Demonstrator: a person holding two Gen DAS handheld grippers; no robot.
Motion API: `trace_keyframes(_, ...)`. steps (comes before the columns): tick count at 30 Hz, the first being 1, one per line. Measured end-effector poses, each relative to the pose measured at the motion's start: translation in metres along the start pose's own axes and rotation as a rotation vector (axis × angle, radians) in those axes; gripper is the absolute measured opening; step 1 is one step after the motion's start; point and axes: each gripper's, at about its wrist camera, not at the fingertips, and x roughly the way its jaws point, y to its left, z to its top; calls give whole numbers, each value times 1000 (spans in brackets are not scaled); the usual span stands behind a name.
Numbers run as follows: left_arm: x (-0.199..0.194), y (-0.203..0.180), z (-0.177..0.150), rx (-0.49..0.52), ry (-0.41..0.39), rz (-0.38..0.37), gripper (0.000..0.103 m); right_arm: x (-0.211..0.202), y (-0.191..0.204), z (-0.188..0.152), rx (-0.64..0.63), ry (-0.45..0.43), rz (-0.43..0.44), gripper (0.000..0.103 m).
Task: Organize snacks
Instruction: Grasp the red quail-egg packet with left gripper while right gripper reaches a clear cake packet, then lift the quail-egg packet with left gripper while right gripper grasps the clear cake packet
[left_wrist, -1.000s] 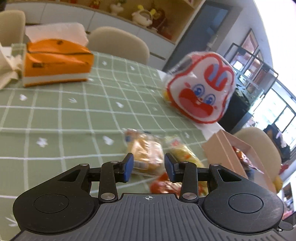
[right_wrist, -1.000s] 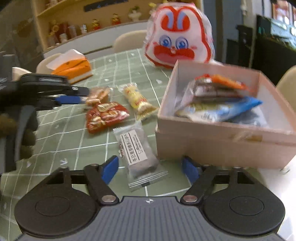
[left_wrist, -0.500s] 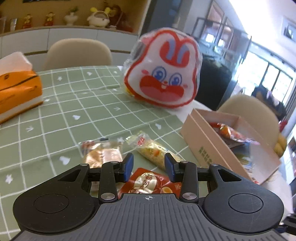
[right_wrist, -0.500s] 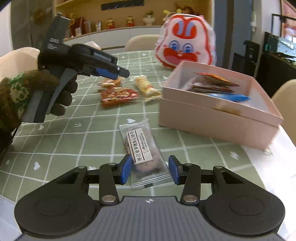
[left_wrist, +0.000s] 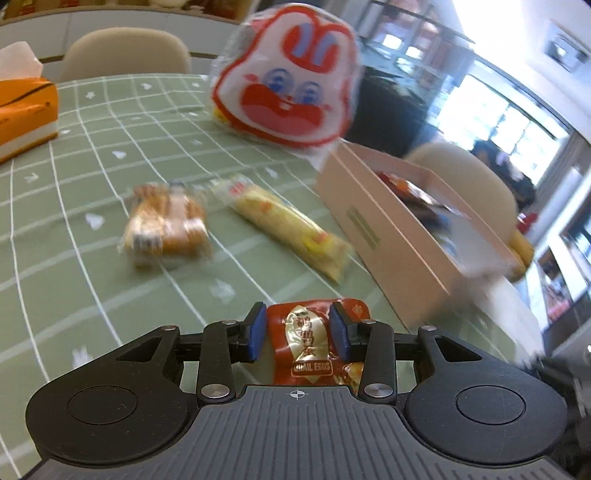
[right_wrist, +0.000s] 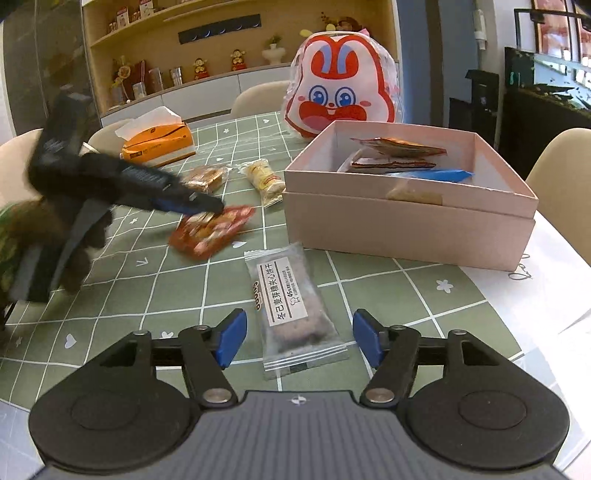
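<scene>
A red quail-egg packet (left_wrist: 306, 339) lies on the green checked tablecloth, and my left gripper (left_wrist: 297, 330) straddles its far end, open, with a blue pad close on each side. In the right wrist view that same gripper (right_wrist: 212, 205), held by a gloved hand, dips onto the red packet (right_wrist: 214, 229). My right gripper (right_wrist: 299, 336) has its jaws opening wide around a grey biscuit packet (right_wrist: 291, 302) that lies flat on the cloth, and the pads do not touch it. The pink box (right_wrist: 406, 225) behind it holds several snacks.
A yellow roll snack (left_wrist: 284, 221) and a wrapped cake (left_wrist: 166, 225) lie left of the pink box (left_wrist: 388, 240). A rabbit-face bag (right_wrist: 340, 88) stands behind it. An orange tissue box (right_wrist: 159, 146) sits far left. Beige chairs ring the table, whose white edge is at right.
My left gripper swung toward the box and came down over the red packet. My right gripper backed away from the box, narrowed around the biscuit packet, then spread wide again.
</scene>
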Motion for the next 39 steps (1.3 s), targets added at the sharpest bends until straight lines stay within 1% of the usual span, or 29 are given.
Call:
trace_keyframes(2, -7, -7, -7, 34, 0, -3, 42, 0, -1, 0, 7, -1, 0, 67)
trace_keyframes(3, -11, -12, -10, 54, -7, 7, 42, 0, -1, 0, 11, -2, -1, 67)
trace_keyframes(5, -20, -22, -14, 89, -34, 48, 41, 0, -2, -1, 15, -3, -5, 68)
trace_keyframes(7, -34, -33, -18, 126, -84, 113, 41, -1, -3, -1, 27, -7, -13, 70)
trace_keyframes(9, -48, -49, -25, 191, -117, 184, 41, -2, -5, -1, 46, -12, -9, 71)
trace_keyframes(10, -51, -58, -27, 225, -119, 193, 41, -2, -8, -1, 59, -12, -1, 72)
trace_keyframes(12, -50, -72, -32, 272, -90, 179, 42, -3, -12, -1, 81, -16, 15, 73)
trace_keyframes(15, -37, -87, -42, 310, -35, 179, 42, -4, -15, -1, 104, -23, 15, 73)
trace_keyframes(16, -29, -92, -44, 326, -14, 187, 45, -4, -17, -1, 113, -28, 12, 73)
trace_keyframes(17, -26, -97, -47, 361, -32, 203, 49, -5, -18, -2, 124, -33, 10, 73)
trace_keyframes(18, -22, -101, -49, 380, -27, 213, 52, -6, -20, -2, 135, -38, 10, 73)
trace_keyframes(19, -21, -103, -49, 385, -25, 212, 56, -7, -22, -2, 147, -44, 10, 73)
trace_keyframes(22, -17, -107, -47, 367, -11, 188, 59, -8, -27, -3, 181, -55, 16, 73)
trace_keyframes(24, -14, -111, -48, 378, -4, 191, 65, -8, -30, -3, 195, -55, 25, 73)
trace_keyframes(26, -14, -111, -48, 374, -2, 172, 73, -8, -31, -3, 204, -57, 32, 73)
trace_keyframes(29, -15, -109, -49, 369, -14, 166, 71, -8, -32, -3, 212, -62, 39, 73)
trace_keyframes(31, -17, -107, -51, 381, -42, 220, 68, -9, -33, -3, 217, -66, 41, 73)
trace_keyframes(32, -17, -106, -52, 396, -61, 268, 68, -9, -33, -4, 220, -68, 42, 73)
trace_keyframes(33, -17, -105, -53, 404, -66, 292, 68, -10, -34, -4, 224, -69, 43, 73)
trace_keyframes(34, -15, -102, -54, 397, -53, 292, 68, -10, -35, -4, 227, -70, 45, 73)
trace_keyframes(35, -14, -100, -54, 381, -40, 270, 72, -10, -35, -4, 230, -70, 48, 73)
trace_keyframes(37, -14, -100, -54, 385, -43, 253, 75, -9, -36, -4, 233, -66, 52, 73)
trace_keyframes(38, -14, -100, -53, 380, -39, 234, 81, -9, -36, -4, 235, -65, 53, 73)
trace_keyframes(39, -14, -99, -52, 363, -32, 206, 84, -9, -36, -4, 236, -65, 54, 73)
